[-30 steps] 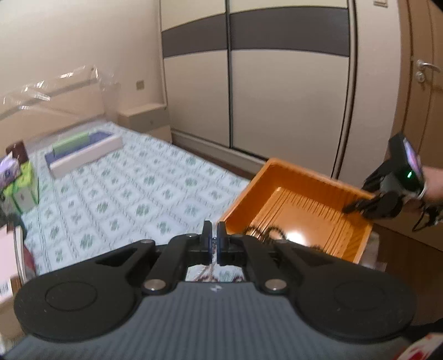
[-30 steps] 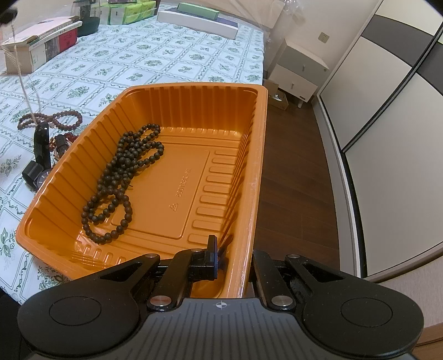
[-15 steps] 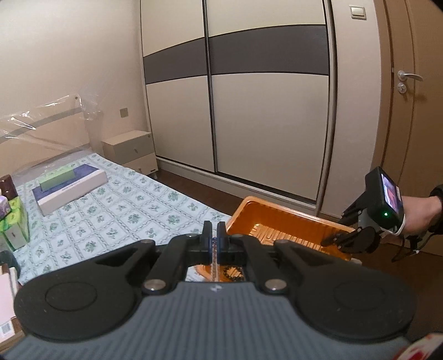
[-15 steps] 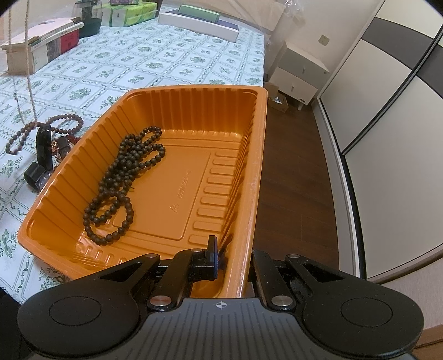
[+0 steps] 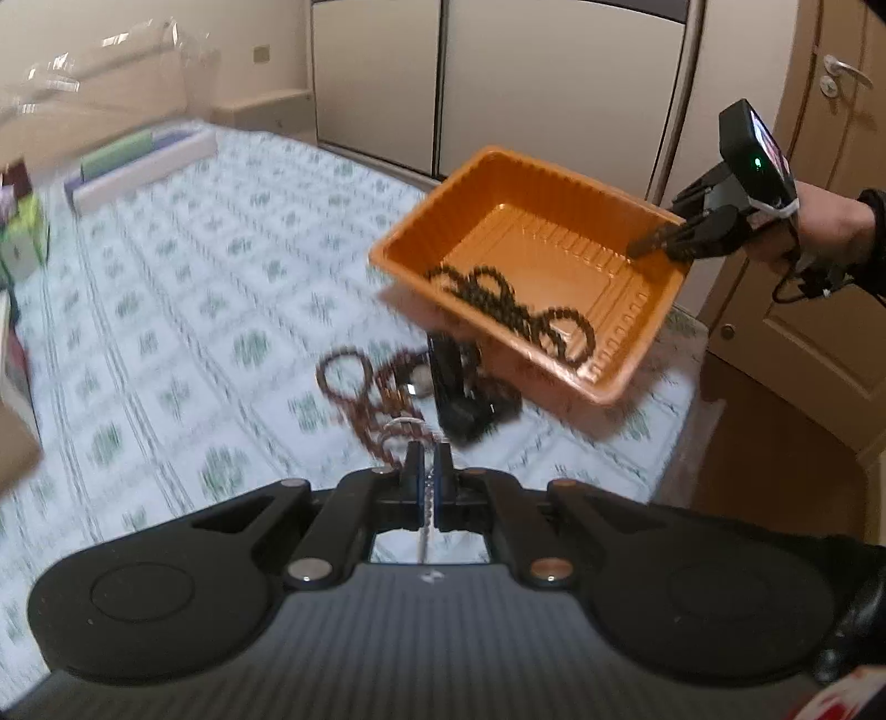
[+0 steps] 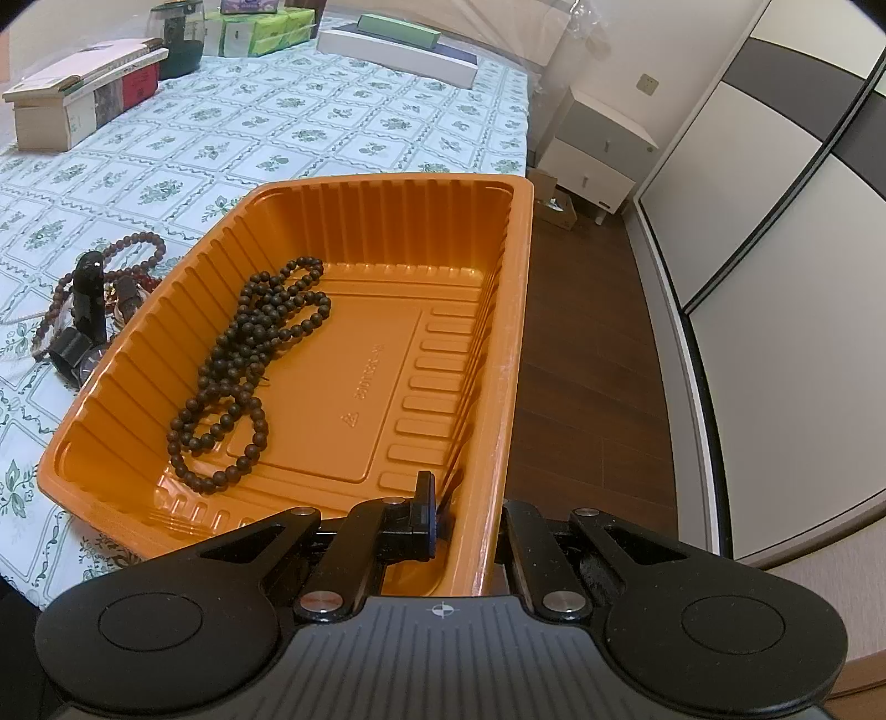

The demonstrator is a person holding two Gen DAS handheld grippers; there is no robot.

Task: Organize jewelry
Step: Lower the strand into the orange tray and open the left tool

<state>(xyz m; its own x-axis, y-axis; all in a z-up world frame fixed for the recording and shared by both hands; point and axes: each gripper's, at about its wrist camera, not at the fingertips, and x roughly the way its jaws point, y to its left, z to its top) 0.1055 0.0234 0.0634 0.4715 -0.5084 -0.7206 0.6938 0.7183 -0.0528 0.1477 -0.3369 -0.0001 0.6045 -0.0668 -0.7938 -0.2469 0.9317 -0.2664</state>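
An orange plastic tray [image 6: 498,354] is held tilted at the bed's corner, and my right gripper [image 6: 468,498] is shut on its near rim. In the left wrist view that right gripper [image 5: 659,241] pinches the tray [image 5: 637,360] at its far side. A dark bead necklace [image 6: 249,354] lies inside the tray. Left of the tray on the bedspread lie reddish-brown beads [image 5: 354,382] and a black watch [image 5: 454,387]. My left gripper [image 5: 427,451] hovers just above this pile, shut on a thin silver chain [image 5: 423,531] that runs down between its fingers.
The bedspread [image 6: 310,111] is green-patterned, with boxes [image 6: 83,88] and a long white box [image 6: 398,50] at its far end. Past the tray's right side lie a wooden floor [image 6: 581,343], a nightstand [image 6: 598,160] and wardrobe doors [image 6: 775,232]. A door [image 5: 819,166] stands behind the person's hand [image 5: 825,227].
My left gripper rose and then came down over the bed, still shut on the chain; its view now looks down on the jewellery pile. The right gripper and tray kept still.
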